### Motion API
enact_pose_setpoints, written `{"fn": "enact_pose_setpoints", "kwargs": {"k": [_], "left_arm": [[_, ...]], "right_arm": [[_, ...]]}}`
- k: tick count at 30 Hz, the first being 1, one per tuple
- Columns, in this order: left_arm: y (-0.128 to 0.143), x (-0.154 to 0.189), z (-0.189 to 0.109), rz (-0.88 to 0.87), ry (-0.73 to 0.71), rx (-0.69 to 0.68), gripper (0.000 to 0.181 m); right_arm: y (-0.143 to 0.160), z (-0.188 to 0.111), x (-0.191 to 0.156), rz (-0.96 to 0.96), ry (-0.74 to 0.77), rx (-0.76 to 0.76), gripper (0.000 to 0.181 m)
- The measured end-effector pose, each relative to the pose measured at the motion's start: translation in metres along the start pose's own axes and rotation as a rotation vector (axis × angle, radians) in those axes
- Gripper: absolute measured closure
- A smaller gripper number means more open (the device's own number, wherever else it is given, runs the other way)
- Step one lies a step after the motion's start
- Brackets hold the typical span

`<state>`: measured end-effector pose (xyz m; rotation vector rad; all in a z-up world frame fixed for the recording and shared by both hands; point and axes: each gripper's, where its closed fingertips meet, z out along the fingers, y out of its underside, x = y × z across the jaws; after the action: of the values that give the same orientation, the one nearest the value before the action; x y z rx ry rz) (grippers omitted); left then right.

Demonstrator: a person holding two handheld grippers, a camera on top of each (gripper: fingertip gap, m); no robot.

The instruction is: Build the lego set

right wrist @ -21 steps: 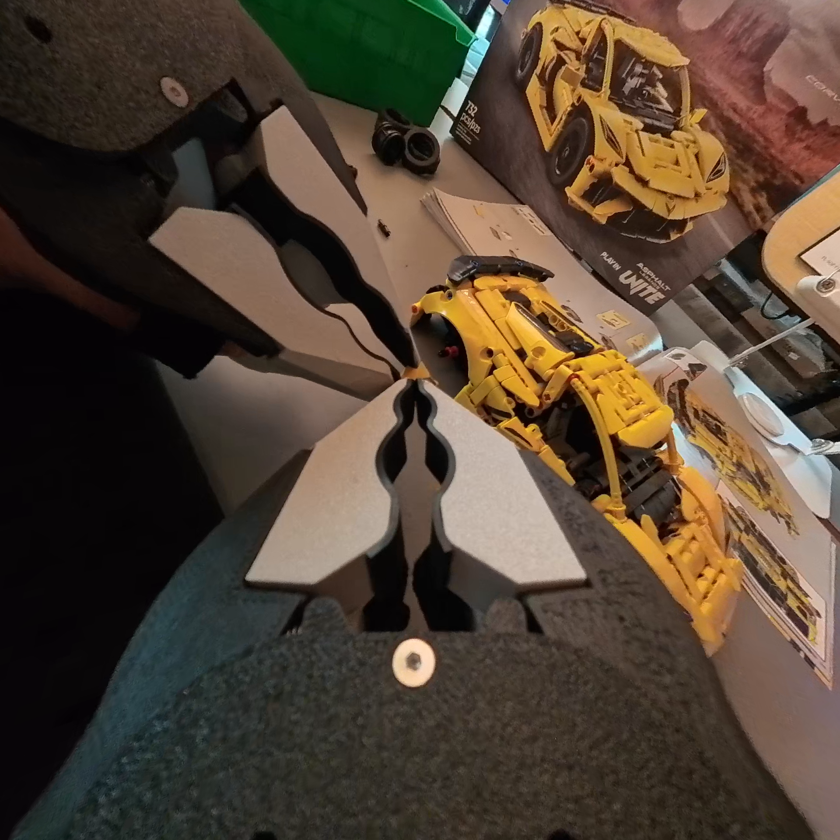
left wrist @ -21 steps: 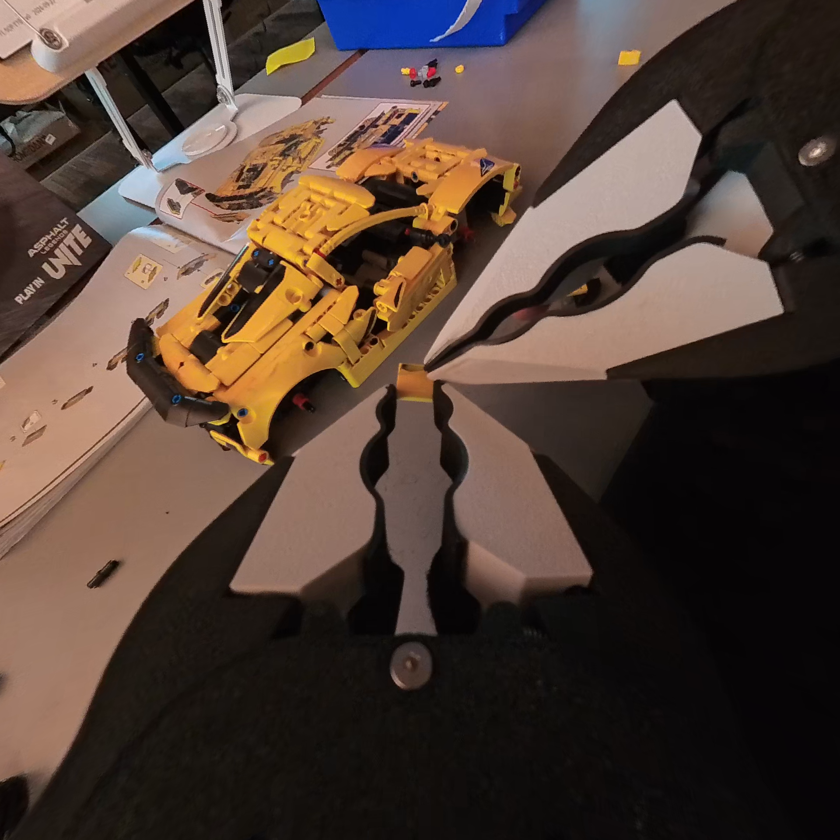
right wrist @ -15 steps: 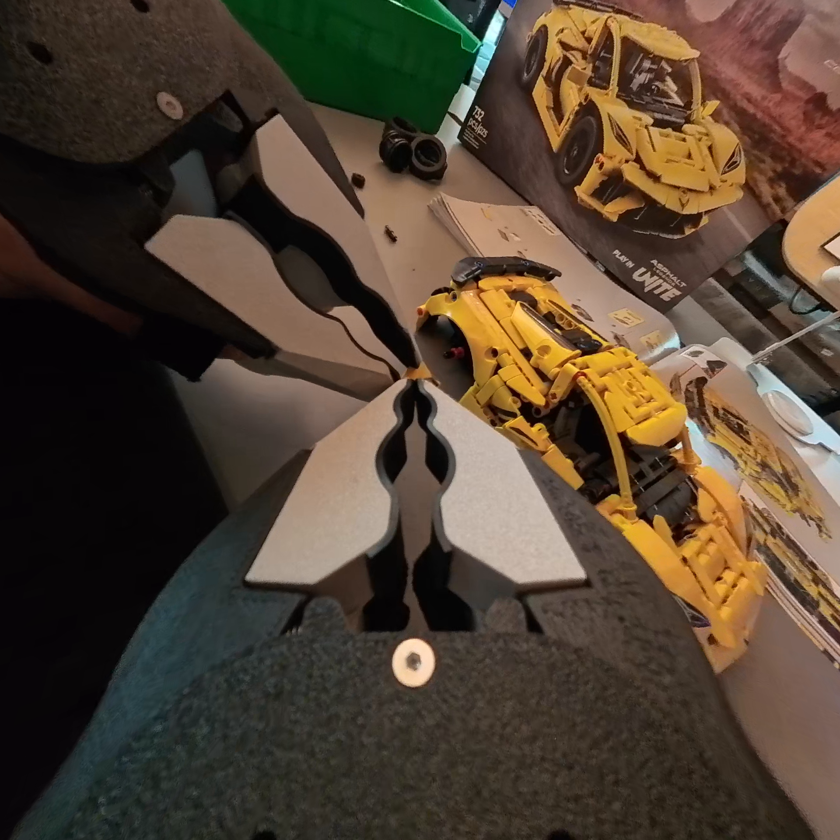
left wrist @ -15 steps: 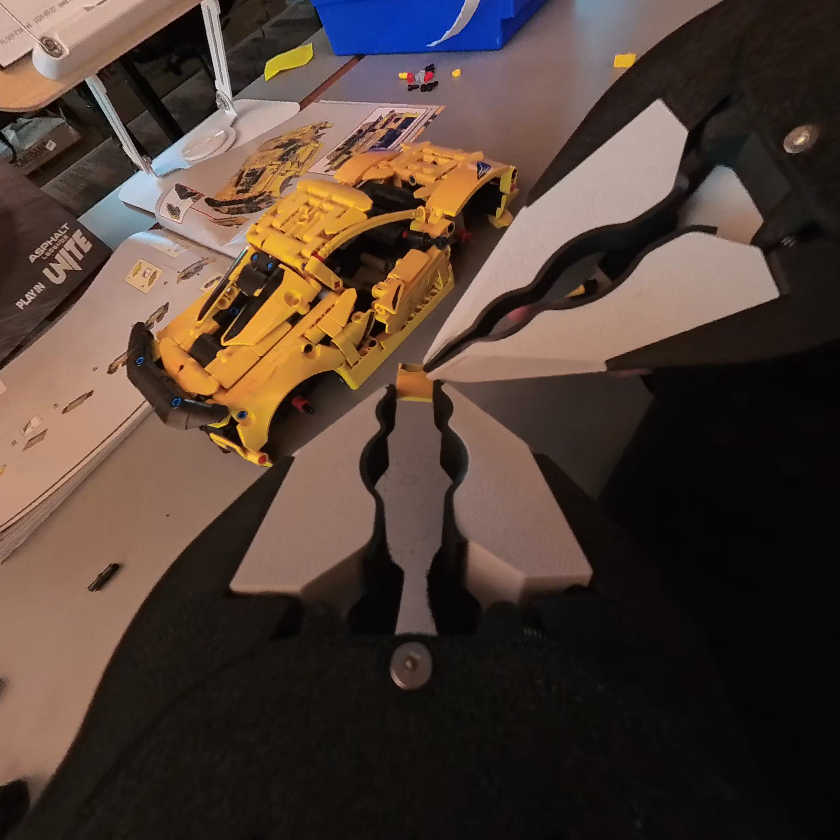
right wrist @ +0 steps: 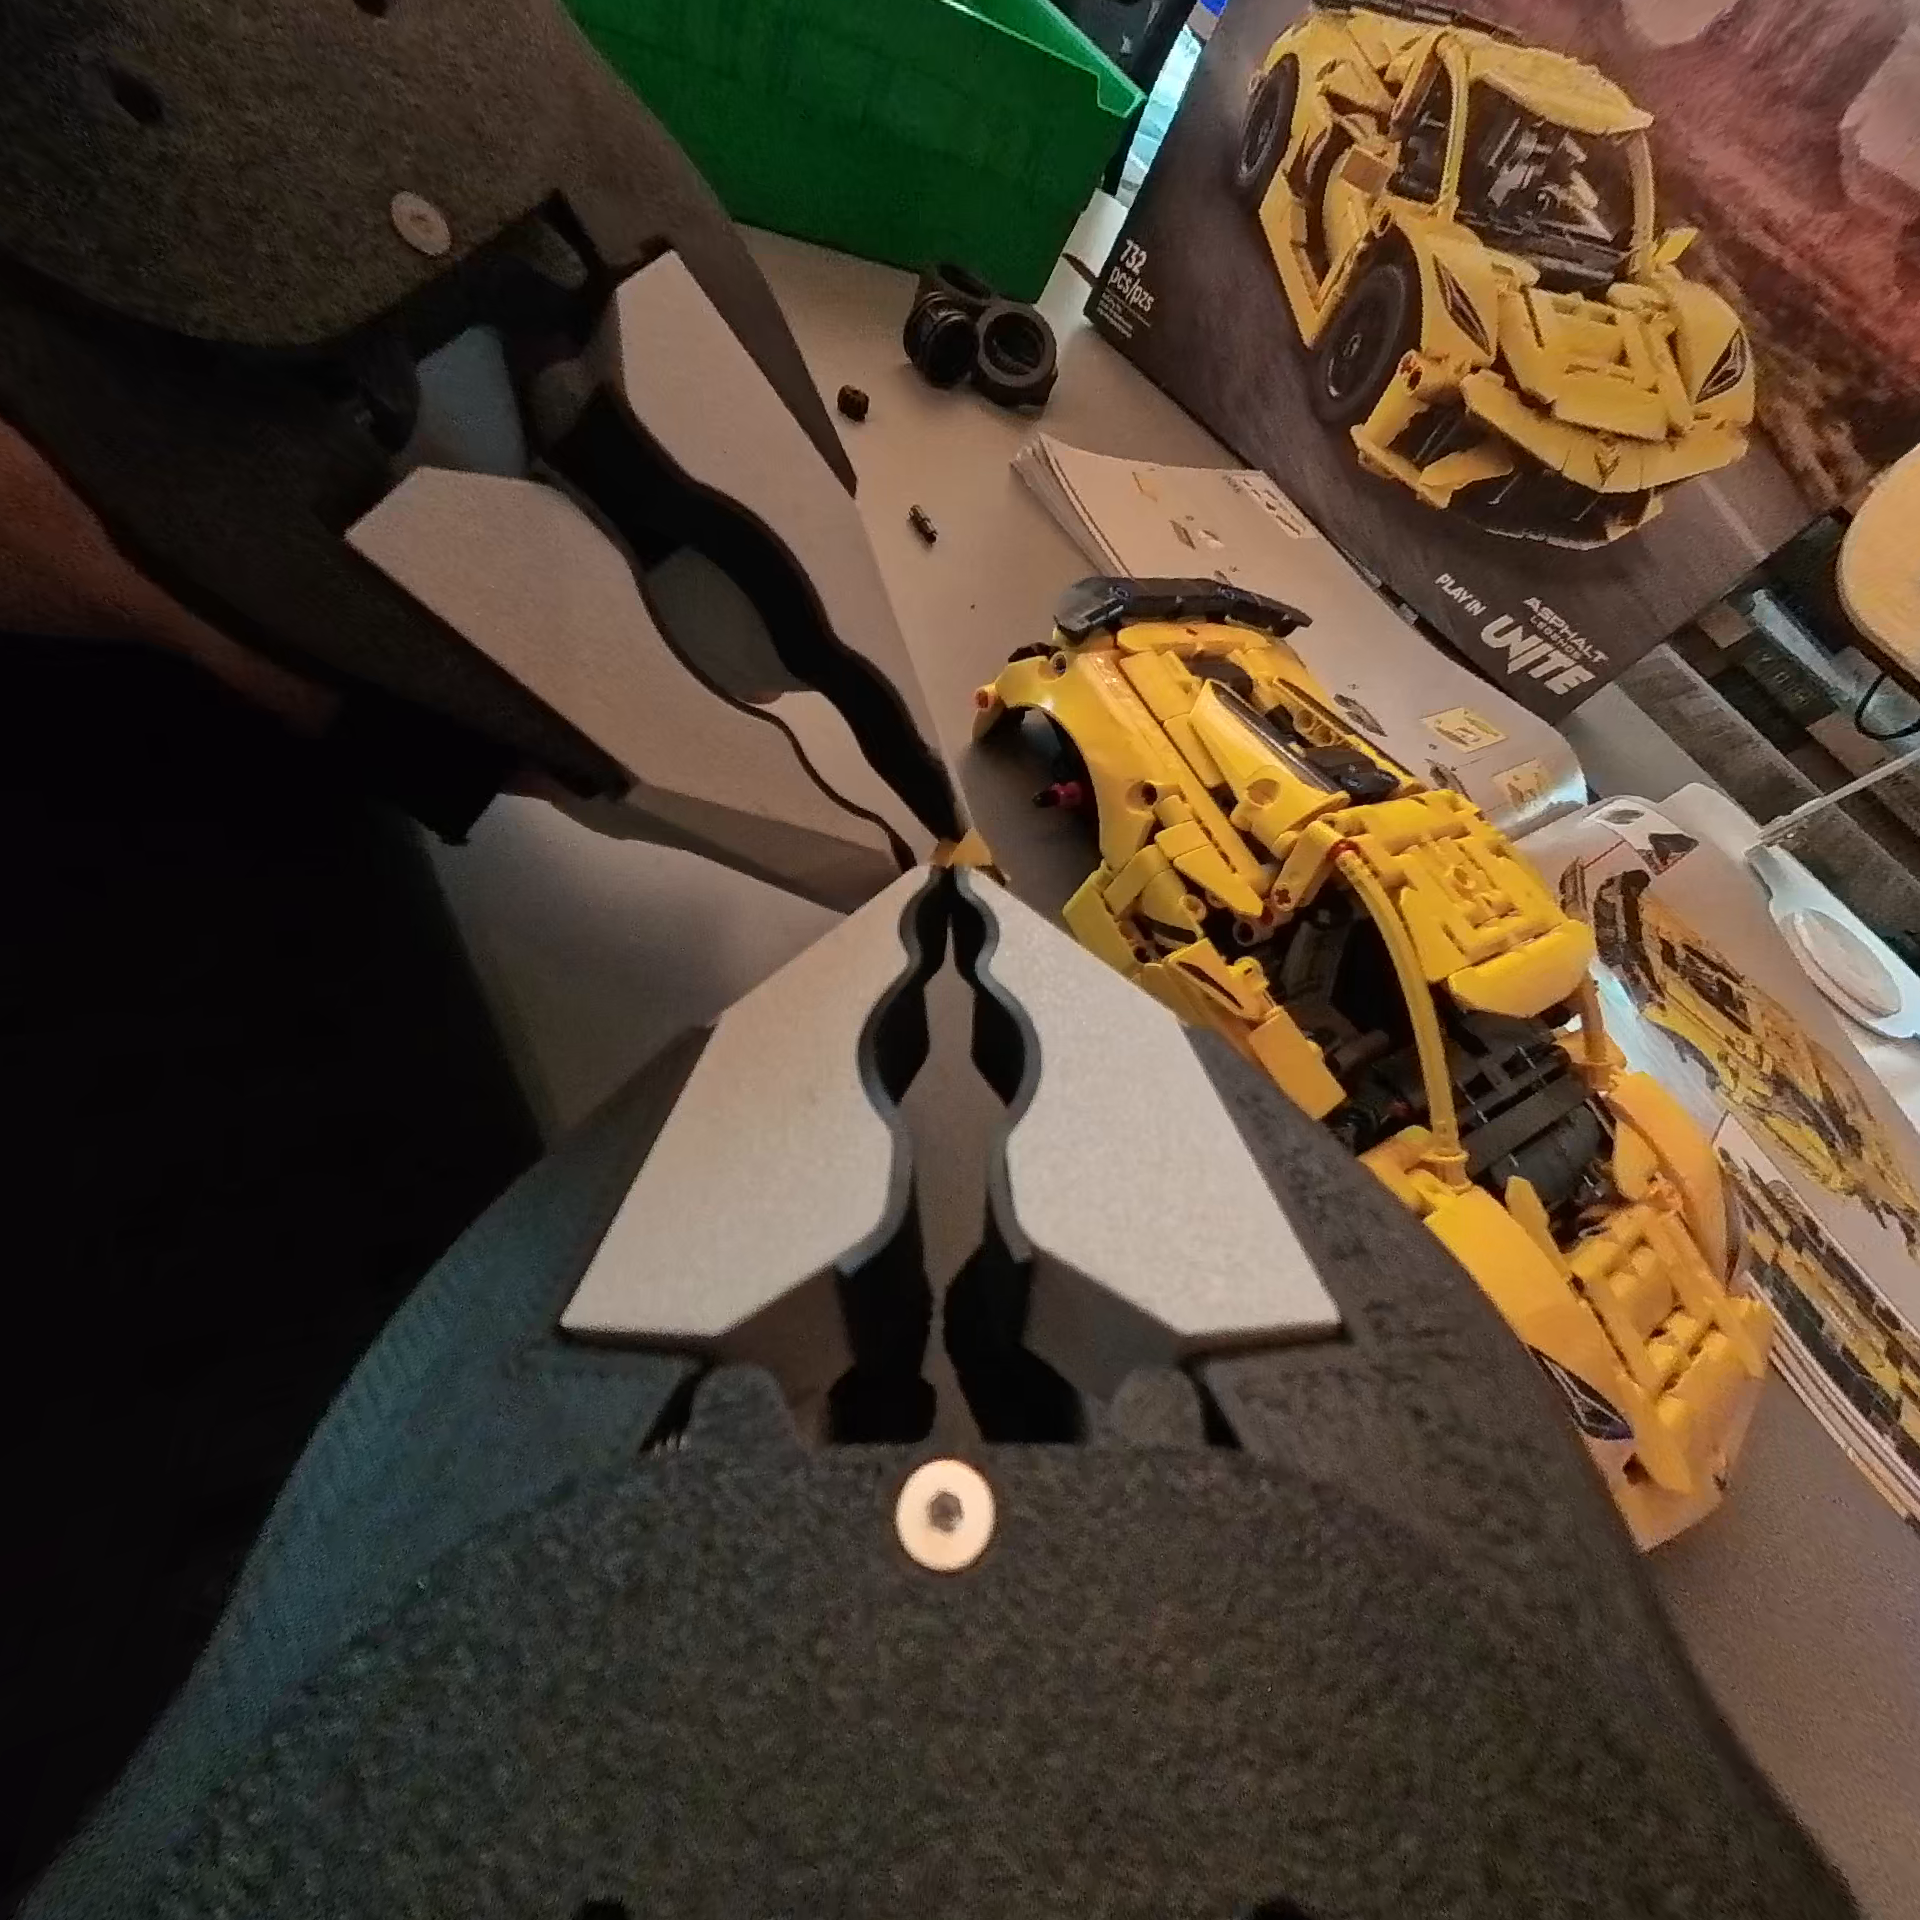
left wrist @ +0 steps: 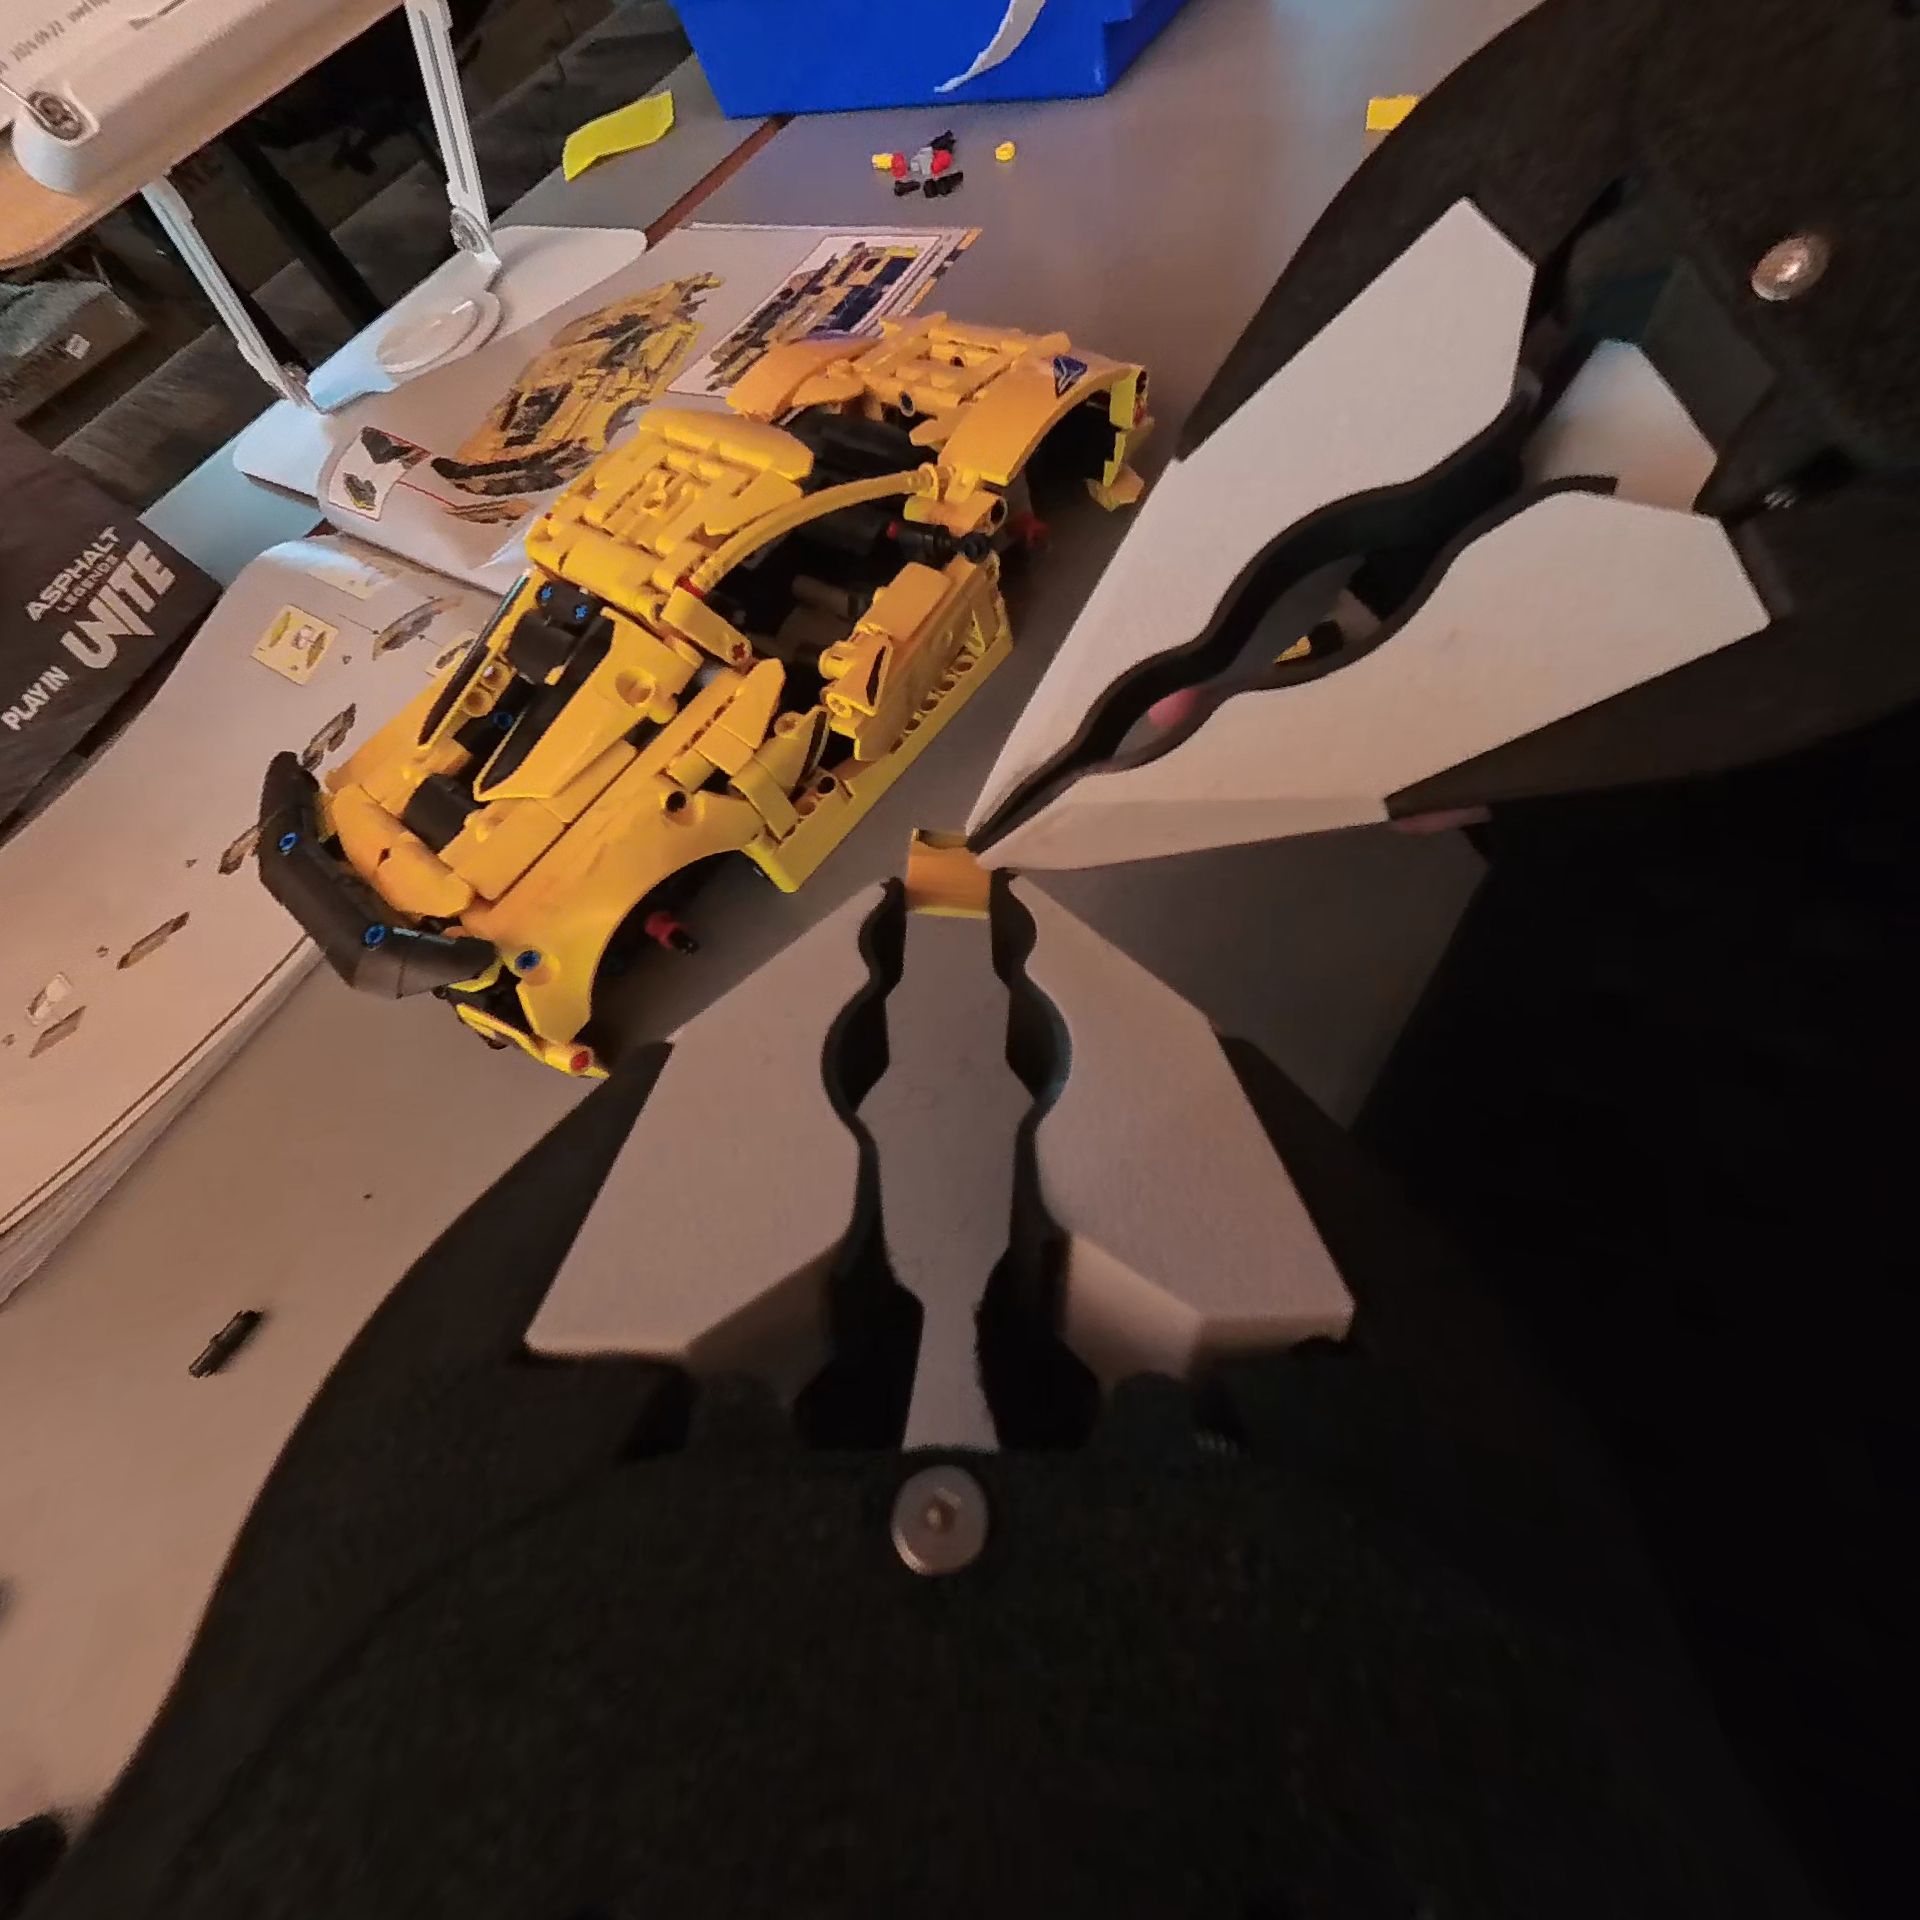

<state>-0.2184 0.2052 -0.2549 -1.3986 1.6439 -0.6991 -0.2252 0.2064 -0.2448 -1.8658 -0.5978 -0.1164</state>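
Observation:
A small yellow lego piece (left wrist: 943,881) is held above the grey table (left wrist: 343,1174) between both grippers, which meet tip to tip. My left gripper (left wrist: 945,902) is shut on its near side. My right gripper (left wrist: 979,831) comes in from the upper right, shut on its far edge. In the right wrist view the piece (right wrist: 966,850) shows as a sliver between my right gripper (right wrist: 951,881) and the left gripper (right wrist: 928,840). The yellow lego car (left wrist: 727,665) stands on the table just left of the tips; it also shows in the right wrist view (right wrist: 1351,987).
An instruction booklet (left wrist: 114,956) lies left of the car, with the set's box (right wrist: 1507,260) behind it. A blue bin (left wrist: 914,52), loose small pieces (left wrist: 925,166) and a lamp base (left wrist: 436,332) are at the back. Black tyres (right wrist: 982,338) lie by a green bin (right wrist: 831,135).
Both grippers stay shut on the yellow piece, tip to tip. The pair has shifted slightly, so the car sits a little lower and farther right in the right wrist view.

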Motion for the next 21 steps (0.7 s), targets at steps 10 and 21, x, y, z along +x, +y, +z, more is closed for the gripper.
{"fn": "enact_pose_setpoints", "kwargs": {"k": [10, 21], "left_arm": [[0.0004, 0.0015, 0.0009, 0.006, 0.01, -0.004, 0.165], [0.0016, 0.0072, 0.0016, 0.032, 0.038, -0.007, 0.165]], "right_arm": [[0.0012, -0.001, -0.0011, -0.011, -0.011, 0.002, 0.181], [0.0037, -0.0039, -0.0039, -0.076, -0.04, 0.014, 0.181]]}}
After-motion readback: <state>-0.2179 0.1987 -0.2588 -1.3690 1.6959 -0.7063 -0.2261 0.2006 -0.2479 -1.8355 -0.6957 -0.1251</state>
